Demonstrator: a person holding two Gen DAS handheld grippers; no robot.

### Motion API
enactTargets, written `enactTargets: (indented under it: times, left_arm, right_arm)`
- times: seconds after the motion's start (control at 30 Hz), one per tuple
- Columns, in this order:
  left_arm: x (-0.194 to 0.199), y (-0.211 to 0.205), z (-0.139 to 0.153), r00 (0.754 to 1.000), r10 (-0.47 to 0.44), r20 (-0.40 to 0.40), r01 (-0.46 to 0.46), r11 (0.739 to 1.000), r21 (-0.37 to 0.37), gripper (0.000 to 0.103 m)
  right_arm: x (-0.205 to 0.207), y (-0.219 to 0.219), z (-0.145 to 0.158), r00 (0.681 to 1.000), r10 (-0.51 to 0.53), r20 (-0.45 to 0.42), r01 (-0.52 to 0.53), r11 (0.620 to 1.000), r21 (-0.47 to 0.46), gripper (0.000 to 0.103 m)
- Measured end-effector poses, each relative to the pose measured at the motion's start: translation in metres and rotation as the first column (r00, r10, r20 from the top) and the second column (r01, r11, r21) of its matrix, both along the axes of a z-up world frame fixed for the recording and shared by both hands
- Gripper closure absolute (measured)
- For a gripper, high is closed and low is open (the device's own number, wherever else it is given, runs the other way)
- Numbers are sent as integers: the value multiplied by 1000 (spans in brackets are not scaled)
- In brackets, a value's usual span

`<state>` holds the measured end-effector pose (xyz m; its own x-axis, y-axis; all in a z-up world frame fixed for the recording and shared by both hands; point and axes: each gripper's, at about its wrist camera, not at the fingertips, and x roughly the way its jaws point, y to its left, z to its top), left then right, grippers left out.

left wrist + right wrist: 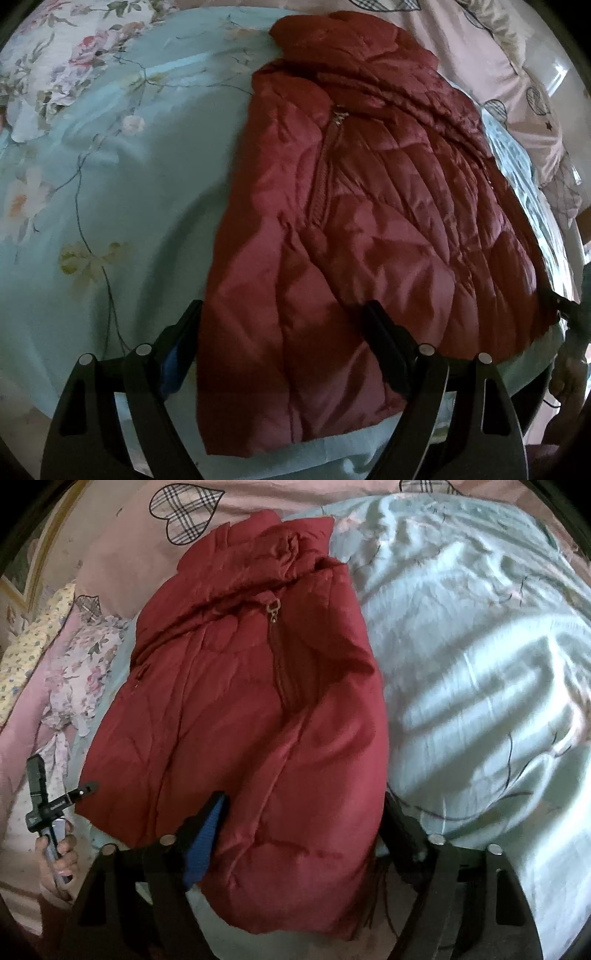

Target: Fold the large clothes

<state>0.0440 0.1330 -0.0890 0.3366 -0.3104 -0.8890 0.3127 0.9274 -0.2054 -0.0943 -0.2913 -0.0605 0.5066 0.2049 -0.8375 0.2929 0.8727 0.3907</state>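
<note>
Red jacket (362, 221) lies on floral sheet (92, 184) (pink pillow (110, 546) beside); both tongs (284, 314) (306, 801) apart.

Both views are dim and soft, with heavy fisheye bending and black corners at the rim. Pale window light falls in stripes across the mint bedsheet (480, 686) in the right wrist view, smeared by motion blur there. The red puffer jacket (369, 221) shows a dull sheen along its quilted folds and shadow near its hem.
</note>
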Motion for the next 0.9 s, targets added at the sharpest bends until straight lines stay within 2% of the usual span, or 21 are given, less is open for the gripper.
enactTargets:
  times: [0.13, 0.2, 0.33, 0.47, 0.57, 0.63, 0.73, 0.9]
  left_arm:
    - [-4, 0, -2, 1000, -22, 1, 22, 1000, -3, 17]
    - [-6, 2, -3, 1000, -29, 1, 29, 1000, -10, 17]
    - [-6, 4, -6, 999, -34, -11, 34, 999, -32, 17]
    - [-4, 7, -11, 998, -43, -43, 39, 995, -89, 18]
    - [-5, 6, -14, 997, -61, -51, 54, 991, -123, 35]
    - [-9, 3, -11, 997, -76, -30, 71, 989, -127, 57]
    - [-14, -3, -4, 995, -96, 8, 96, 989, -113, 73]
    - [-19, -6, 5, 993, -108, 51, 112, 989, -98, 81]
  right_arm:
    - [-8, -3, -1, 1000, 1, 3, -1, 1000, 15, 48]
    - [-12, -5, 0, 1000, 2, 11, -2, 999, 34, 51]
    - [-15, -9, -3, 1000, -9, 26, 7, 997, 77, 48]
    - [-12, -6, -5, 1000, -12, 26, 10, 997, 73, 48]
    - [-12, -4, -4, 1000, -5, 28, 3, 998, 56, 52]
    - [-14, -3, -3, 999, -1, 38, -1, 998, 57, 59]
    - [-16, -1, 0, 998, 2, 56, -6, 998, 59, 66]
    - [-20, 0, 6, 997, 7, 79, -12, 998, 62, 73]
